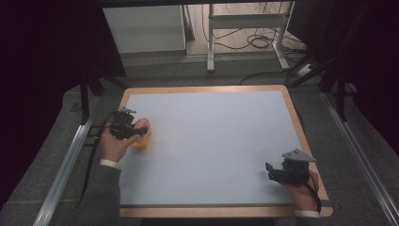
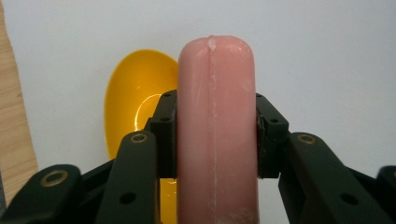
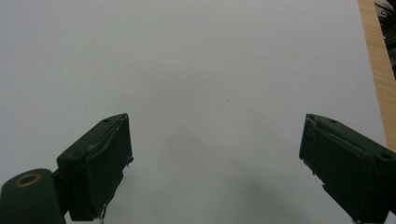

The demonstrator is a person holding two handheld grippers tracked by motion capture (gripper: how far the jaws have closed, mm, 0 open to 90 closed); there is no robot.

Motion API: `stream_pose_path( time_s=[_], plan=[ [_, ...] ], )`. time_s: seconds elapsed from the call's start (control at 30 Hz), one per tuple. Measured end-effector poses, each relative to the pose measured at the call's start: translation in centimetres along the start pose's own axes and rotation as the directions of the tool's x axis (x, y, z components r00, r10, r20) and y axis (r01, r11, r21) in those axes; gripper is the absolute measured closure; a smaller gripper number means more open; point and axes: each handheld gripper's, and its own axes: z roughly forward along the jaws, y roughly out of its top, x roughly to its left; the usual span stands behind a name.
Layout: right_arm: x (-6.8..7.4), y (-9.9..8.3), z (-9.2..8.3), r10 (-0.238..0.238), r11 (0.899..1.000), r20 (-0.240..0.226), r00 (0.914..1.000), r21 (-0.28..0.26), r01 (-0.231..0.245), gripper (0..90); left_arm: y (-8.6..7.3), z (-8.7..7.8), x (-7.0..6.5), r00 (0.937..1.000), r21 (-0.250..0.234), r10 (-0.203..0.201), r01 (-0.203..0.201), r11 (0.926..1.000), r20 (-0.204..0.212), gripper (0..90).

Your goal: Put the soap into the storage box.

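Since left gripper (image 2: 216, 135) clamps pink sausage (image 2: 216, 130) mid-body over yellow bowl (image 2: 135, 98), prob staged for drop-in; right gripper (image 3: 215, 163) wide open, empty, parked clear.

Left gripper (image 2: 216, 135): two black jaws rising from the near edge, brass-coloured rivets on the linkage arms, pads pressed against opposite sides of a pink sausage (image 2: 216, 116).

Pink sausage: smooth cylinder with a rounded far end, standing lengthwise between the jaws and reaching well past them; a pale seam runs down its middle, with whitish flecks near the tip and near the bottom.

Yellow bowl (image 2: 135, 98): glossy, oval as seen here, lying on the surface to the left and behind the sausage, partly covered by the left jaw and the sausage.

White table surface (image 2: 317, 56): plain and matt.

Wooden border (image 2: 14, 116): light strip along the left edge.
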Motion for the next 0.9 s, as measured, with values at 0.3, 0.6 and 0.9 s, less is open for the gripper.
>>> stream_pose_path(
  time_s=[0.3, 0.6, 0.9],
  plan=[
    [0.0, 0.0, 0.1, -0.001, 1.000, -0.001, 1.0000, 0.002, 0.001, 9.0, 0.1, 0.6, 0.9, 0.9999, 0.013, -0.014, 0.014, 0.9998, -0.007, 60.2],
    [0.1, -0.1, 0.2, -0.002, 1.000, -0.001, 1.0000, 0.006, 0.002, 9.0, 0.0, 1.8, 1.8, 0.9988, 0.045, -0.037, 0.038, 0.9983, -0.032, 60.2],
    [0.1, -0.1, 0.2, -0.006, 1.000, -0.002, 1.0000, 0.010, 0.006, 9.0, -0.7, 2.9, 2.1, 0.9985, 0.062, -0.049, 0.051, 0.9968, -0.026, 59.9]
  ],
)
